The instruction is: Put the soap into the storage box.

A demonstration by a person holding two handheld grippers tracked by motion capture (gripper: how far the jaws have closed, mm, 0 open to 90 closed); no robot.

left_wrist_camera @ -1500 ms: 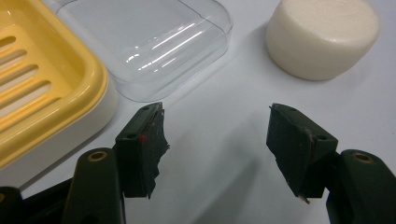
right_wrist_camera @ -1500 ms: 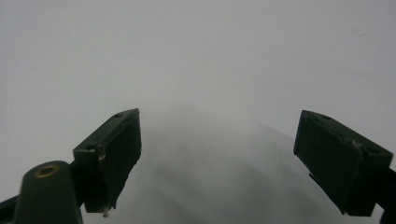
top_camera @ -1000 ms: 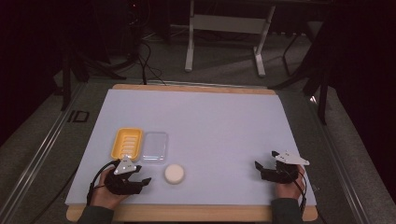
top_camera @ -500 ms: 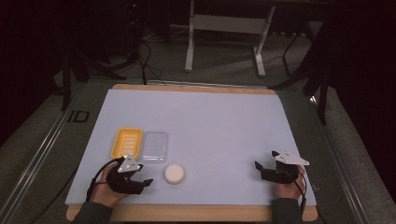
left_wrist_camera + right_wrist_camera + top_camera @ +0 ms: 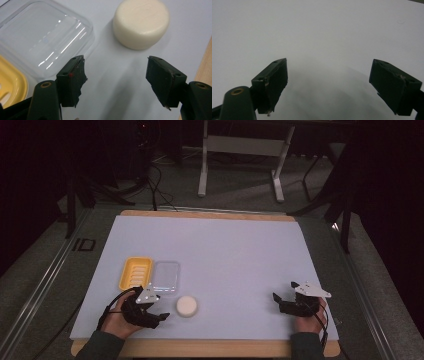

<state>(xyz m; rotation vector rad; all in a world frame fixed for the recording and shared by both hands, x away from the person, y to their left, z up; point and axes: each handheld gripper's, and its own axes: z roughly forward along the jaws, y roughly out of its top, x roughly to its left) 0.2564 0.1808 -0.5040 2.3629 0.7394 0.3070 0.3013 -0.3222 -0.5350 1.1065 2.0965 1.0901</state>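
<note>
The soap [image 5: 186, 305] is seen resting on the mat [image 5: 225, 255], just right of the clear lid [image 5: 165, 277] and yellow dish [image 5: 134, 272]. The left gripper [image 5: 115, 75], jaws just opened and empty, is aimed at it. The right gripper [image 5: 328, 82] is held open, empty, well right of the soap. Grasping and boxing are judged outstanding.

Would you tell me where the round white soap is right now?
In the high view, the round white soap lies near the table's front-left, just right of the left gripper, below the clear lid.
</note>
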